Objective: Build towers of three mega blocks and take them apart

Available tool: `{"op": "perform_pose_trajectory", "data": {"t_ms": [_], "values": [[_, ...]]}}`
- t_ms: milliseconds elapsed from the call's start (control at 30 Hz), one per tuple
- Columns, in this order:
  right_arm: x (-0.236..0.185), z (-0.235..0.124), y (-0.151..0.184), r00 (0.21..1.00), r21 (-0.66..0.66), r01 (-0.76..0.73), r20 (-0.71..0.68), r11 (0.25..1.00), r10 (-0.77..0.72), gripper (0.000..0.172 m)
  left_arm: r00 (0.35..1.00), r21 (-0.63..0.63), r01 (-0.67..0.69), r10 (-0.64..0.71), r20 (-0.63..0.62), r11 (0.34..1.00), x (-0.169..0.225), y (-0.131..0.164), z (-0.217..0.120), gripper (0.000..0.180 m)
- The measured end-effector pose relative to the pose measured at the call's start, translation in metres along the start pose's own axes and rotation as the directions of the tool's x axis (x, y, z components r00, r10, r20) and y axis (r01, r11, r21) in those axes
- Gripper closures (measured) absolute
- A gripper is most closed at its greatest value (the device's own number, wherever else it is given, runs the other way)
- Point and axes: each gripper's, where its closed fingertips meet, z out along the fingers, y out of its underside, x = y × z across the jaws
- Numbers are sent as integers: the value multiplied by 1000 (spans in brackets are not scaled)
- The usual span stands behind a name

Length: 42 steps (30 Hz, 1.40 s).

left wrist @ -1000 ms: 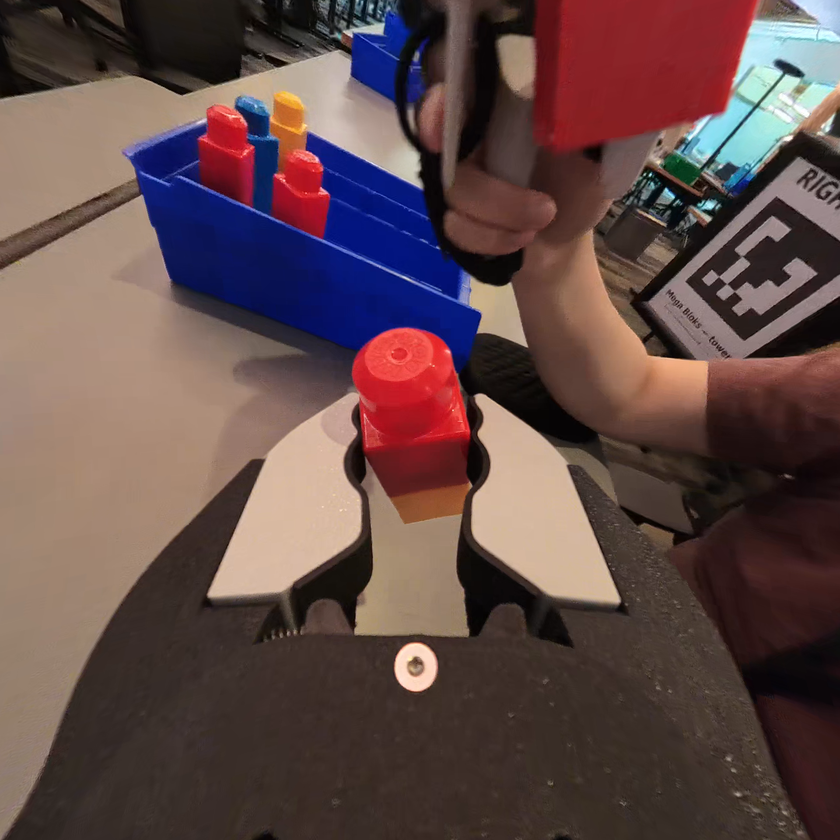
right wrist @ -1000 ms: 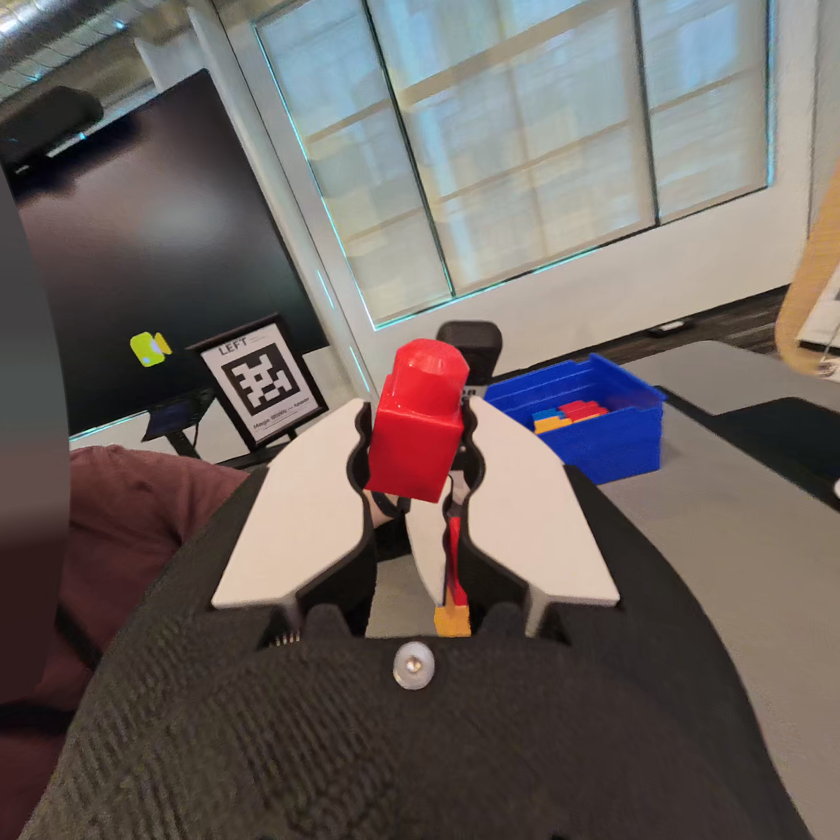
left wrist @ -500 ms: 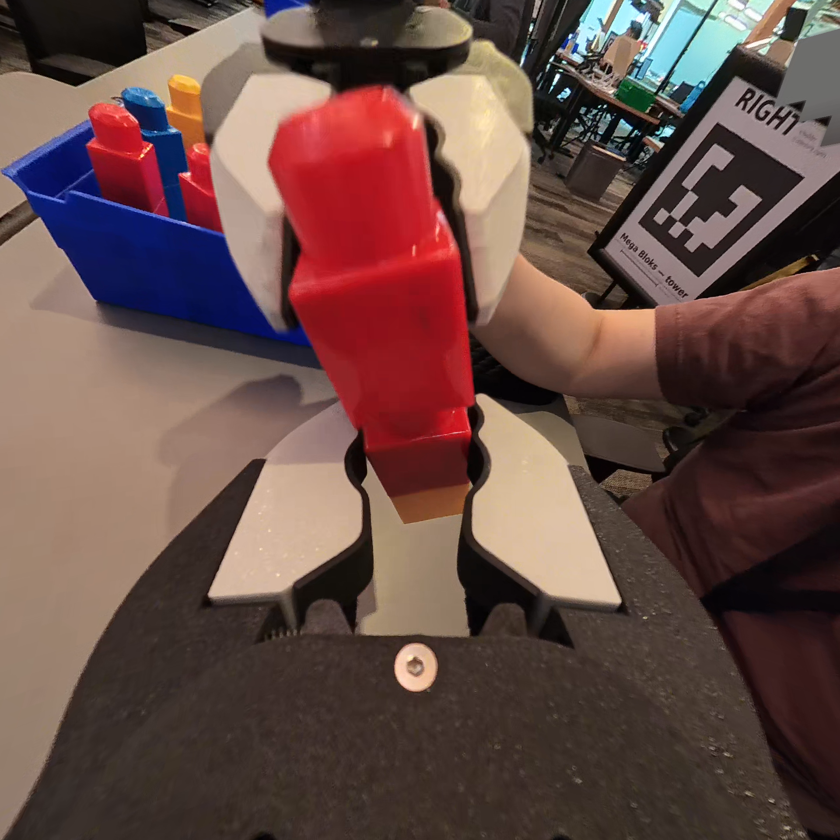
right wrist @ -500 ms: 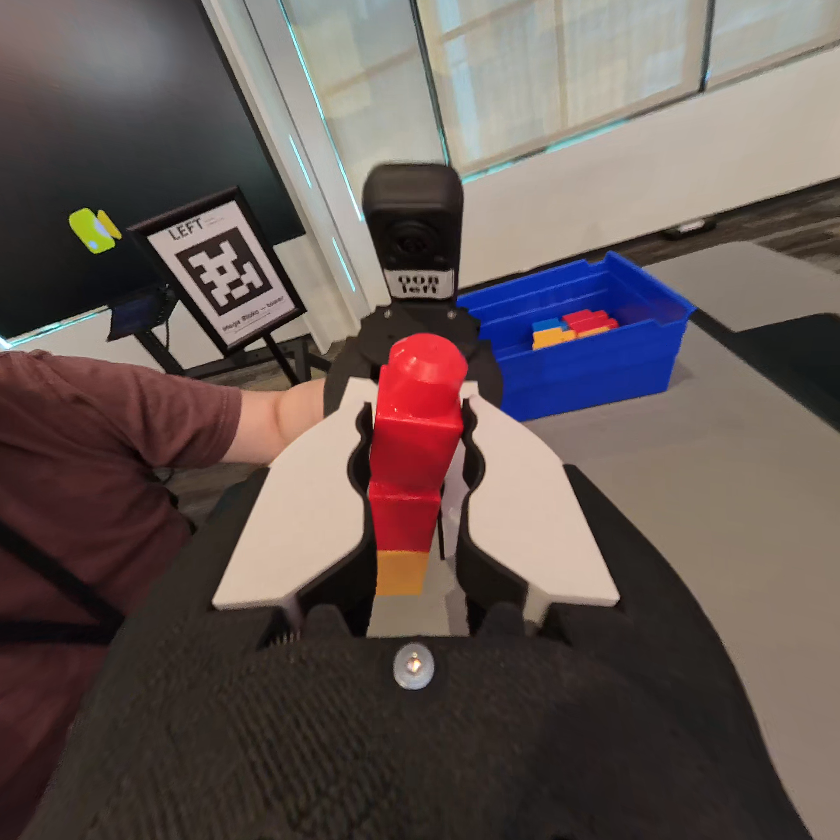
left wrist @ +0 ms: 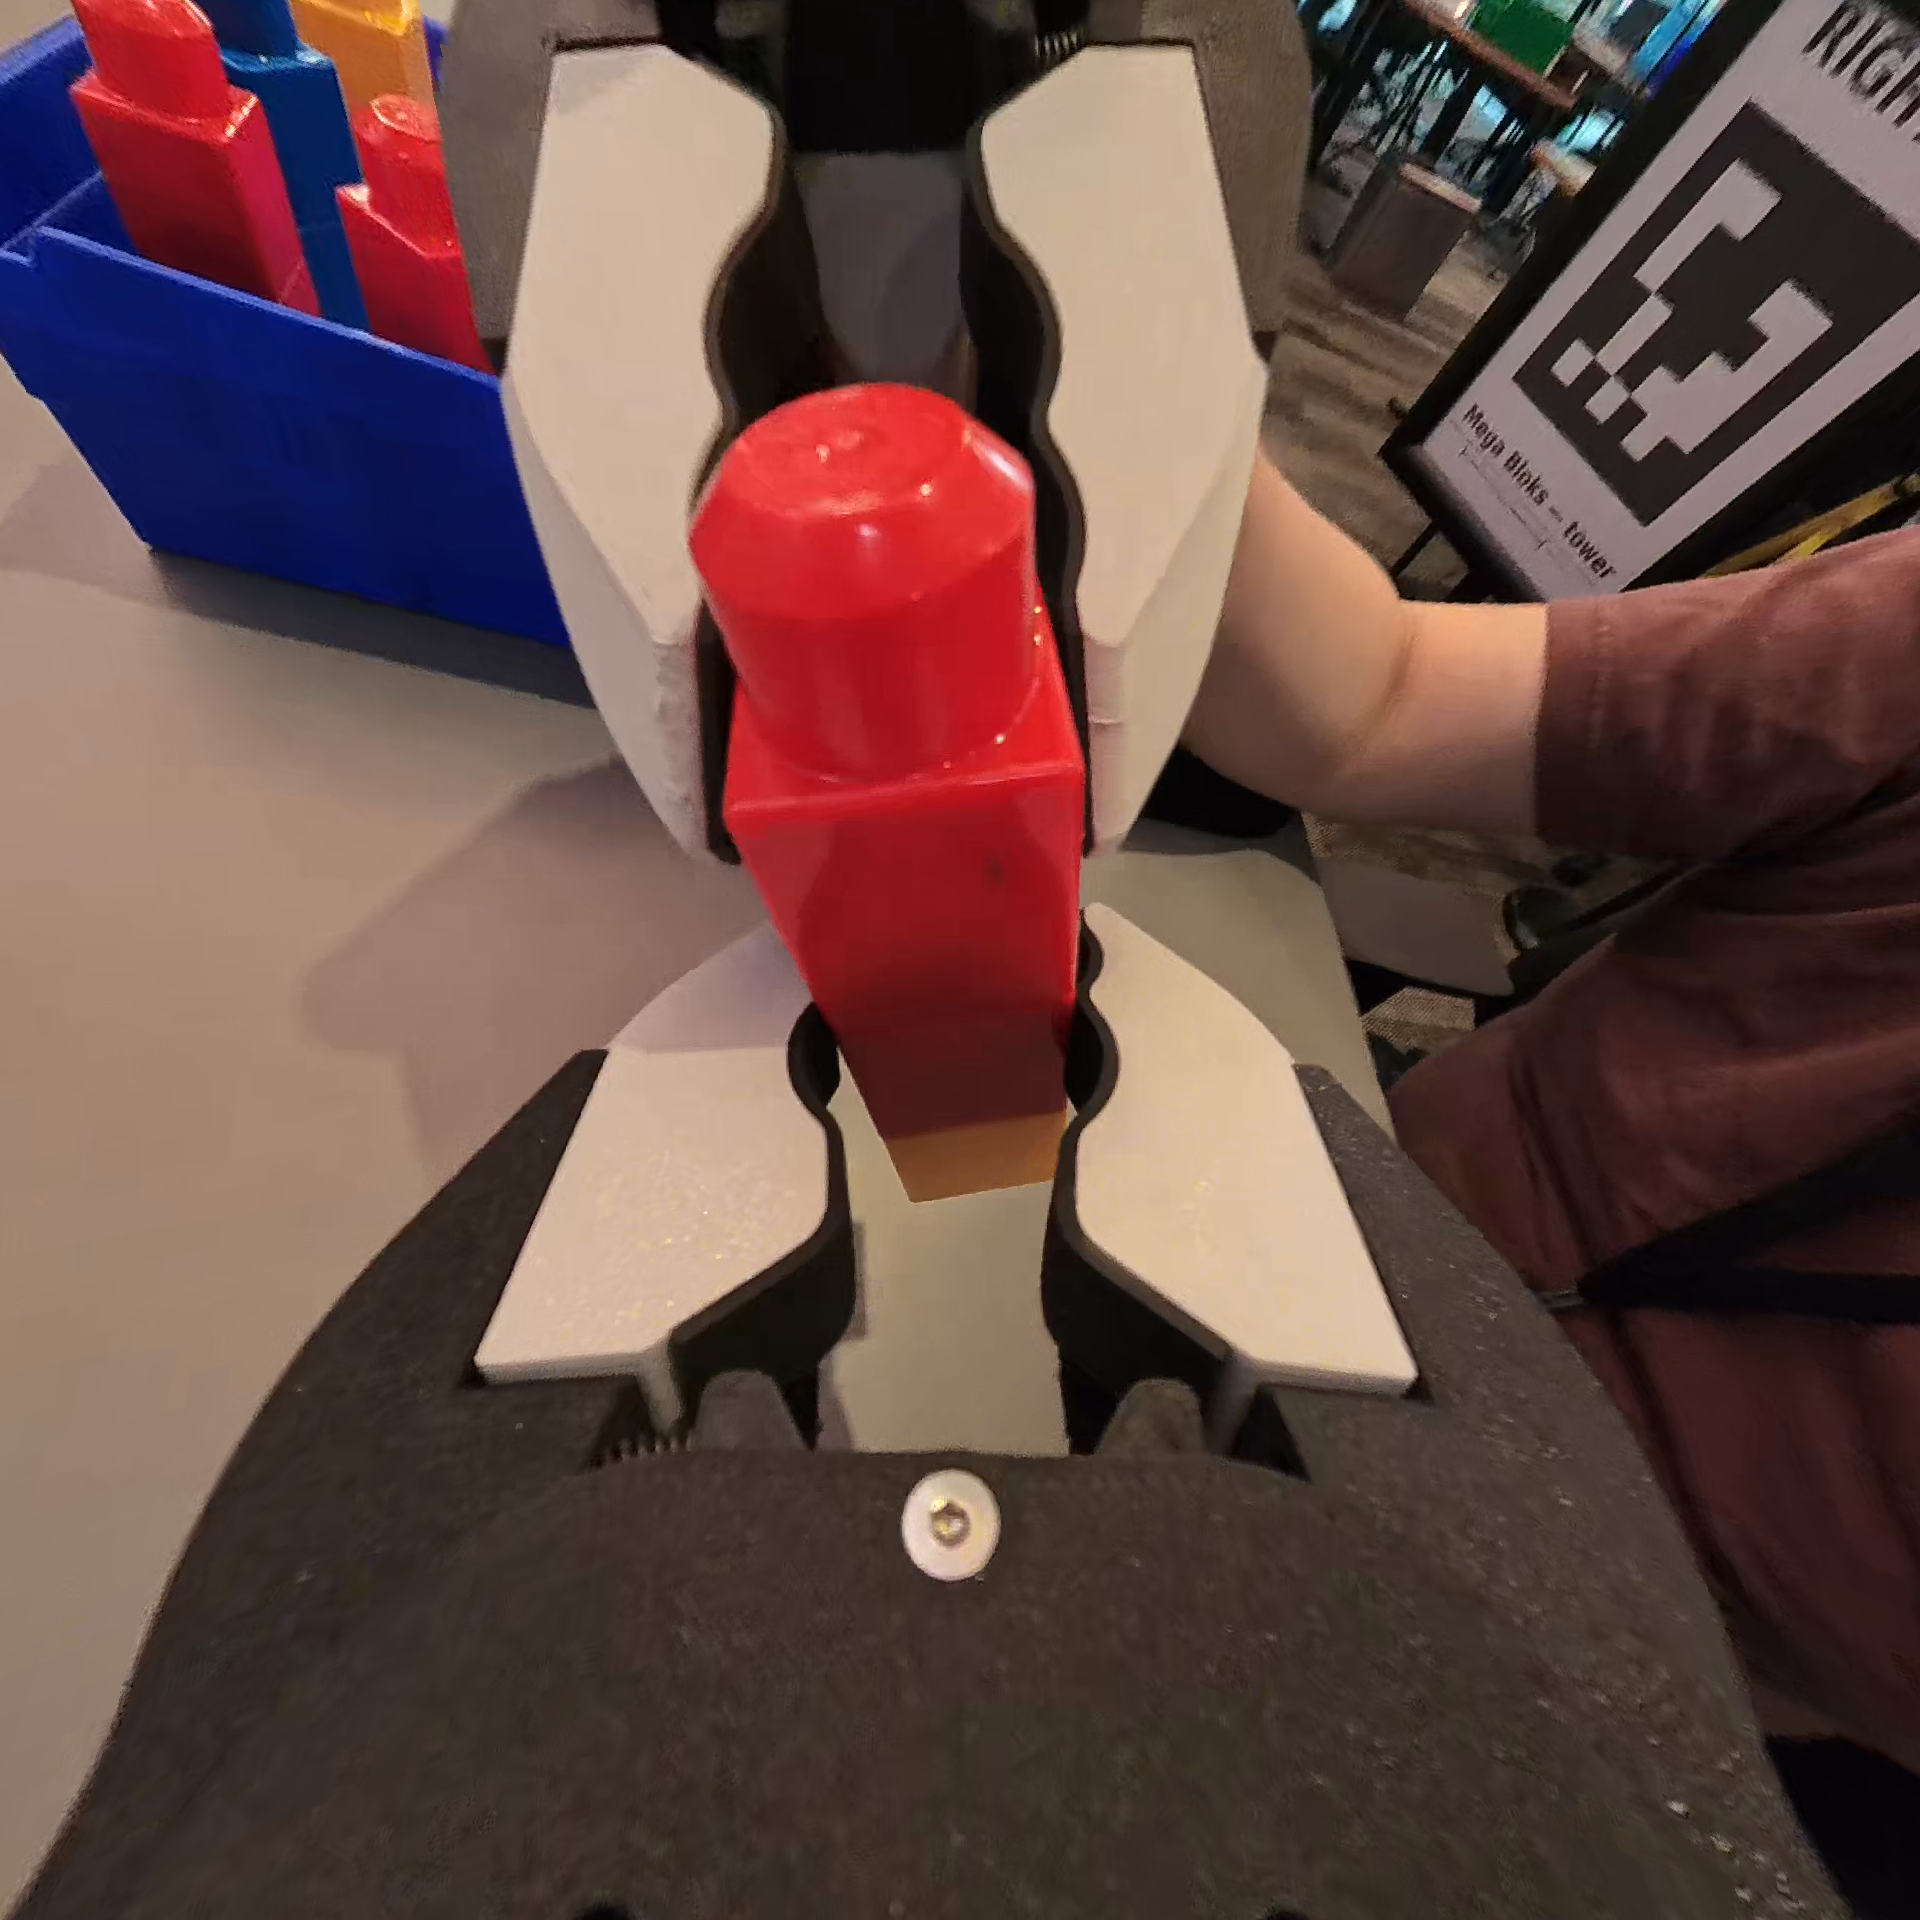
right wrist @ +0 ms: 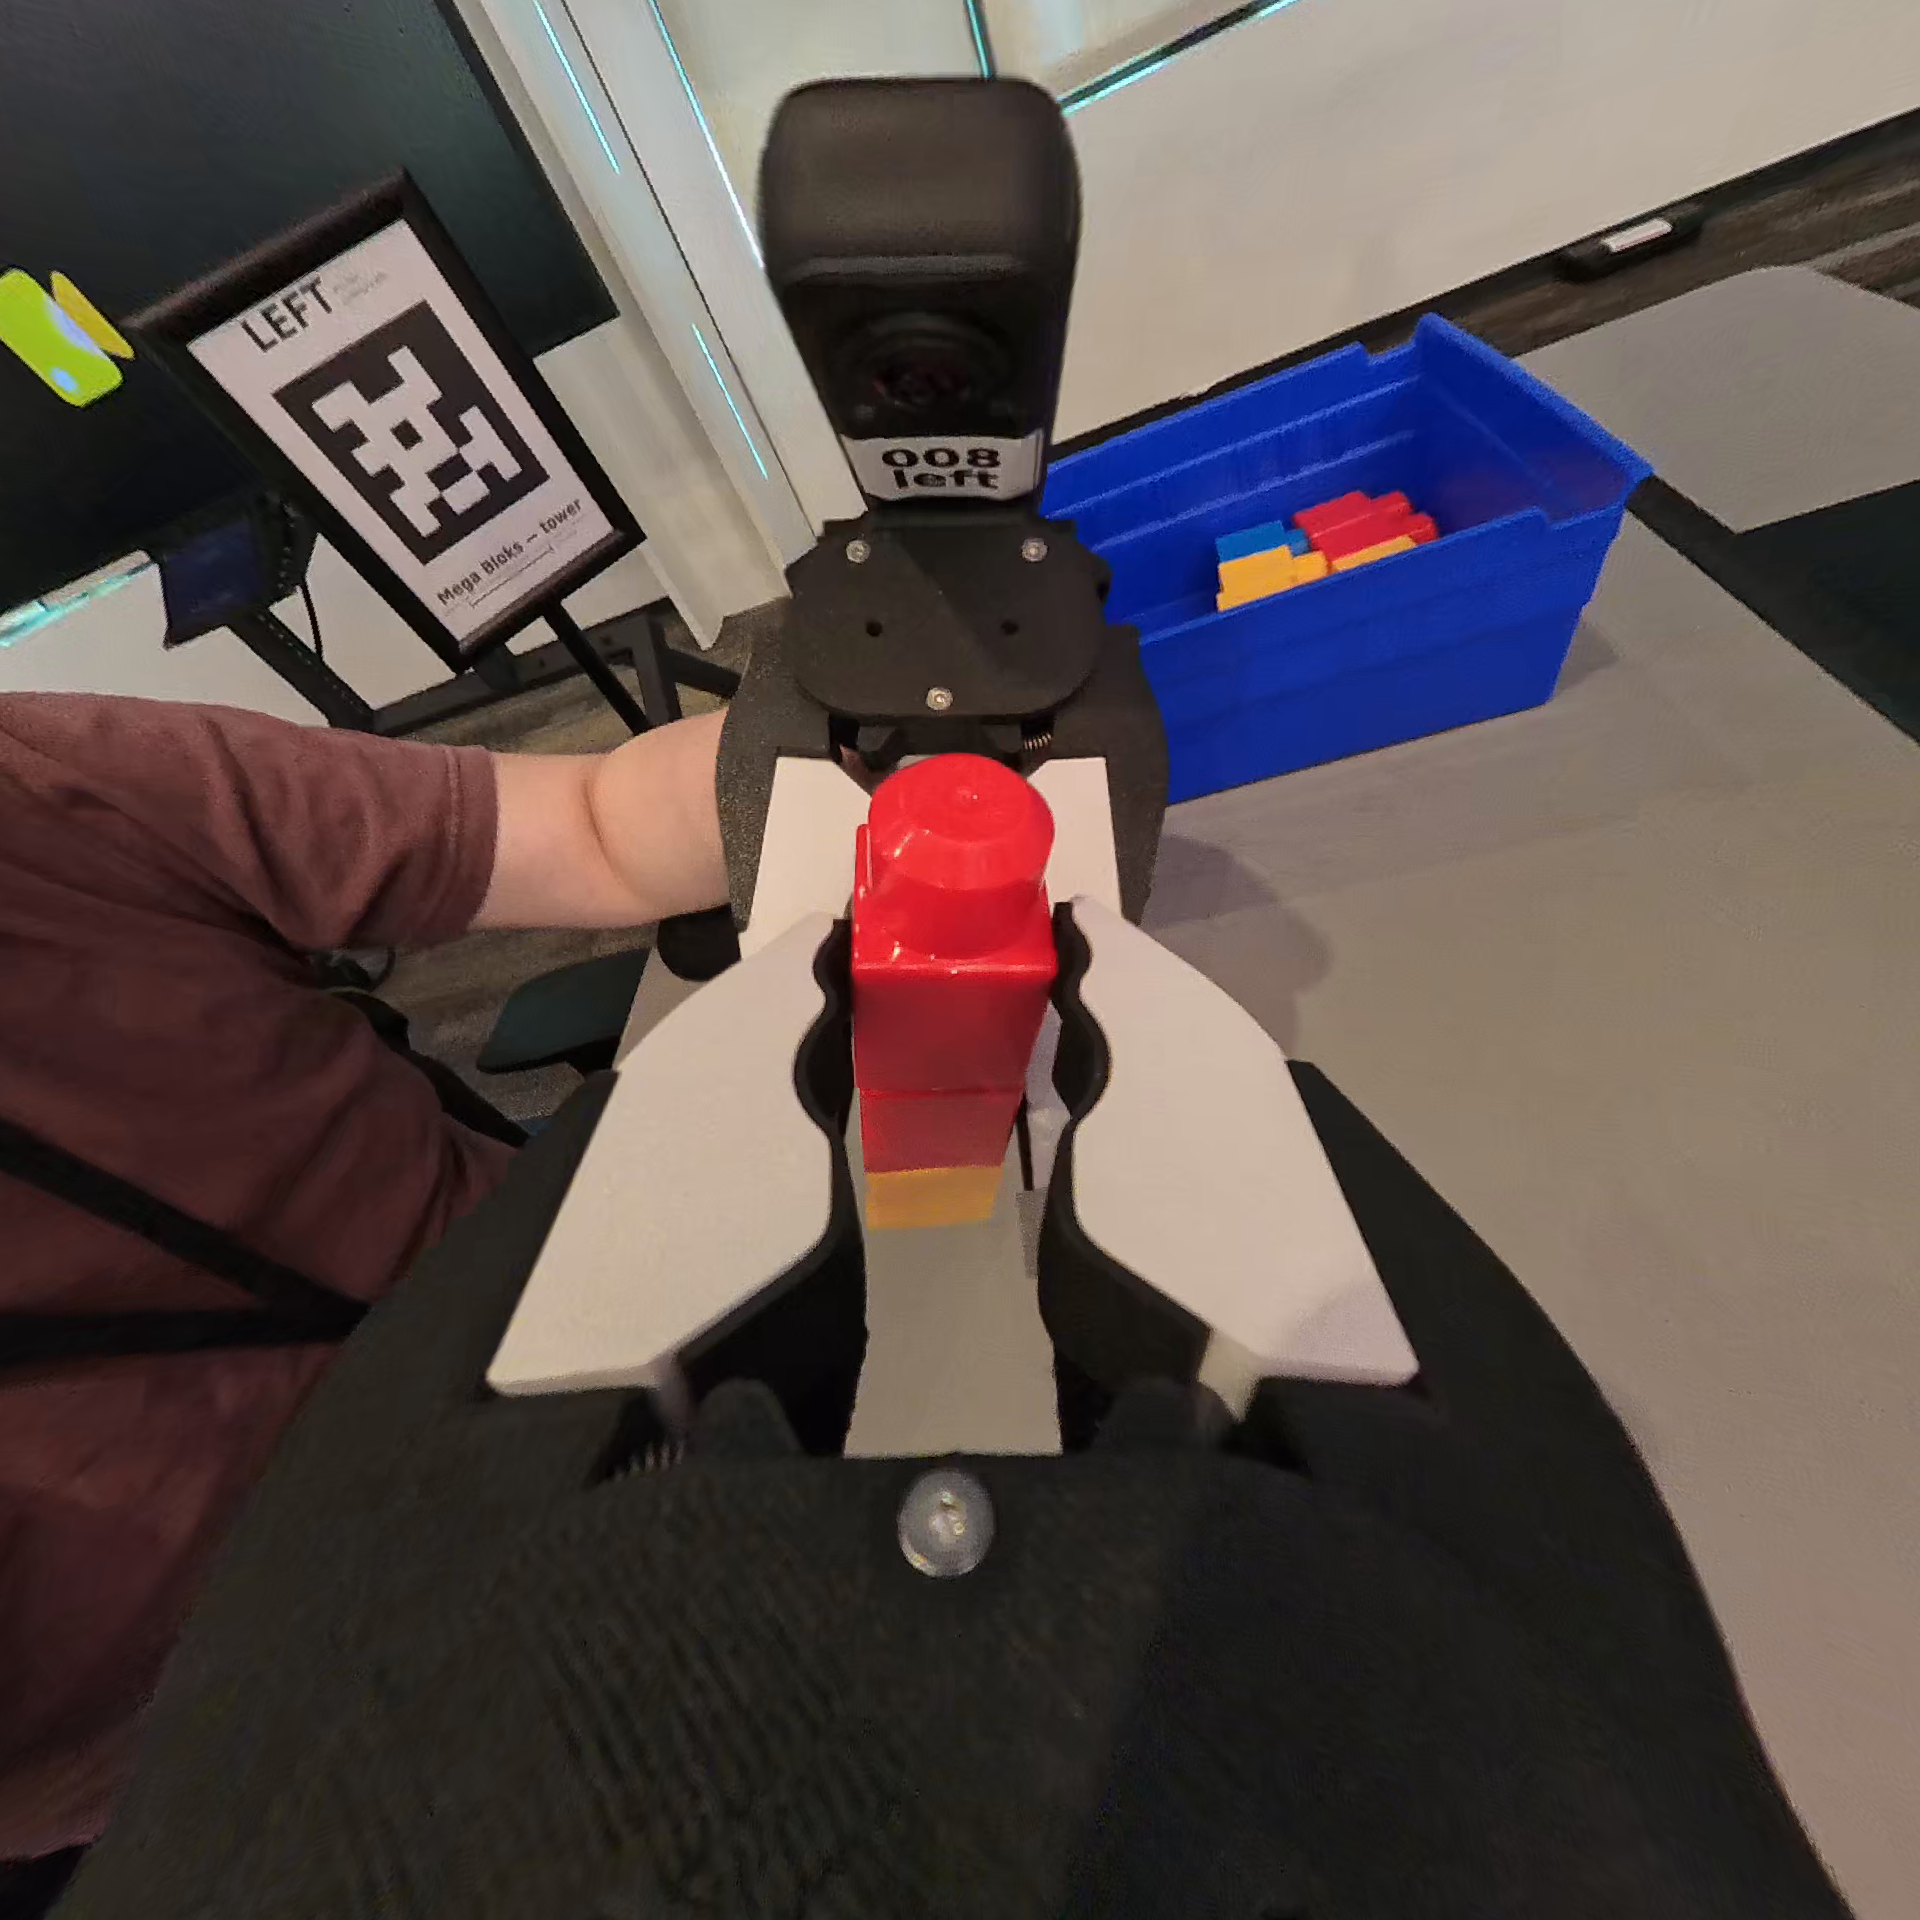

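Two grippers share one three-block tower: the left gripper [left wrist: 951,1023] clamps the middle red block [left wrist: 961,1060], the right gripper [right wrist: 951,987] clamps the top red block [right wrist: 951,997], and one orange block [right wrist: 930,1195] sits lowest. Bare grey table [right wrist: 1558,1039] lies open alongside. One blue bin [left wrist: 260,436] holds about four upright blocks; another blue bin [right wrist: 1403,644] holds several stacked flat.

The left gripper [left wrist: 951,1029] and the right gripper [right wrist: 951,997] are held facing each other, tips nearly meeting. Each pair of jaws is clamped on a red block of one tower [right wrist: 940,1039]. Bare forearms are extended.
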Motion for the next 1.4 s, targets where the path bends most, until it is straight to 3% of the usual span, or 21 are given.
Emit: {"op": "perform_pose_trajectory", "data": {"t_ms": [133, 300, 400, 467, 567, 633, 1167, 1400], "values": [[4, 2, 2, 1000, 4, -5, -3, 1000, 5, 134, 999, -7, 31, -31, -23, 1000, -2, 3, -1, 139], [11, 2, -6, 998, 50, 1, -55, 999, 2, 134, 996, 101, 76, -72, -49, 992, -8, -7, -9, 139], [16, -5, -12, 997, 91, -1, -81, 996, 9, 134, 990, 83, 118, -110, -88, 990, -12, 2, -7, 123], [19, -12, -17, 996, 135, -11, -91, 991, 23, 134, 984, 87, 146, -137, -110, 985, -13, 5, -2, 122], [22, -16, -20, 994, 160, -6, -108, 987, 24, 134, 977, 127, 182, -165, -134, 975, -12, -1, 7, 131], [20, -16, -22, 995, 170, -6, -93, 985, 23, 134, 982, 143, 165, -149, -113, 976, -13, -4, 8, 139], [2, -14, -27, 997, 172, 58, -57, 983, -49, 134, 995, 72, 77, -72, -70, 994, -2, -3, 0, 139], [3, -20, -35, 996, 229, 57, -75, 972, -41, 134, 996, 160, 81, -76, -38, 984, -5, -19, -19, 139]]}}
